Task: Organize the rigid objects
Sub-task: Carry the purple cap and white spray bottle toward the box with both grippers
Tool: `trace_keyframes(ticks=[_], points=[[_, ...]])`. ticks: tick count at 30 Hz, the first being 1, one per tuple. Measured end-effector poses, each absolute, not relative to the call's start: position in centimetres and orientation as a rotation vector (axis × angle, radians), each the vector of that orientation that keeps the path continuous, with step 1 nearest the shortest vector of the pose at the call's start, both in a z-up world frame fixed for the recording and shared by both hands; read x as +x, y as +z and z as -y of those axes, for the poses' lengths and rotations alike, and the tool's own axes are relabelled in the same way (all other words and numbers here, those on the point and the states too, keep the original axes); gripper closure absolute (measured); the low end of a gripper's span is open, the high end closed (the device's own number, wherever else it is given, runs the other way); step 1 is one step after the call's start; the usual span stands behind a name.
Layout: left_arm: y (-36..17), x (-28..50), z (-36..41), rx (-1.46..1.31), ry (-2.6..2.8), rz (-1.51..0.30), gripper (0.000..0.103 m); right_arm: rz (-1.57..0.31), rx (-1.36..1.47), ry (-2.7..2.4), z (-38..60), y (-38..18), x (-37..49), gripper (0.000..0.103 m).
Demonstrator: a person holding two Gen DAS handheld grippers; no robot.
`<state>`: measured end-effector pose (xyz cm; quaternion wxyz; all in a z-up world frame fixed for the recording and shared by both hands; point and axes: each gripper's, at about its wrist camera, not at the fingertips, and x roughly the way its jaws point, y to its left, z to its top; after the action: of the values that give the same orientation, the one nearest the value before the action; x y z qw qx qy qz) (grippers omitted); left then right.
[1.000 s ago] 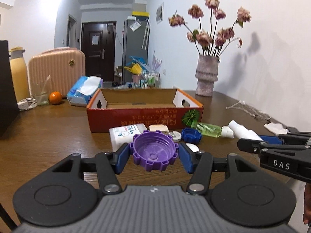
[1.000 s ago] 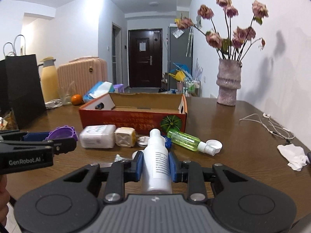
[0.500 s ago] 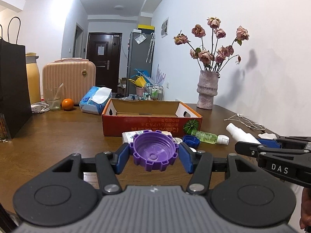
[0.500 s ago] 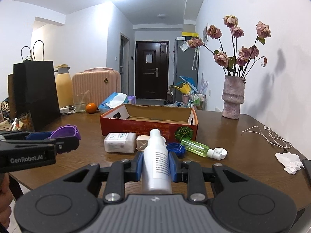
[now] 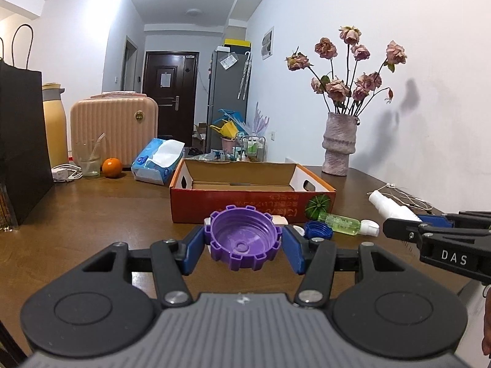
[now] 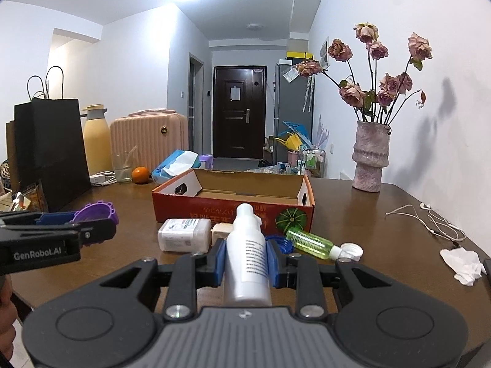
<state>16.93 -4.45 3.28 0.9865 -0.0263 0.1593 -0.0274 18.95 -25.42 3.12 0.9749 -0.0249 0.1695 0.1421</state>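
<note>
Brown tabletop is lying bare along the left between a black bag and the orange box, giving open room in front of both grippers. Left gripper is hovering above the near edge, its blue pads pressing both sides of a purple cap, a ridged ring turned hollow side up. Behind it the box is standing open-topped, its inside showing only bare cardboard. Against its front wall a white jar, a blue cap and a green bottle are lying close together, the bottle on its side with its flip lid open. Right gripper is holding a white bottle with a printed label, nozzle pointing toward the box. Farther right, a vase is standing near the wall, with earphones and a crumpled tissue sitting by the right edge.
</note>
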Motion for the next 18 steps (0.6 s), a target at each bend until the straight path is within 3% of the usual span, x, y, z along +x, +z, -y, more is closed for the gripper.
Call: trace_keyframes(ticks=[18], points=[[5.1, 28.1, 3.6, -0.019, -0.043, -0.294, 0.047, -0.315, -0.067, 0.301, 24.5, 4.8, 30.4, 0.076]])
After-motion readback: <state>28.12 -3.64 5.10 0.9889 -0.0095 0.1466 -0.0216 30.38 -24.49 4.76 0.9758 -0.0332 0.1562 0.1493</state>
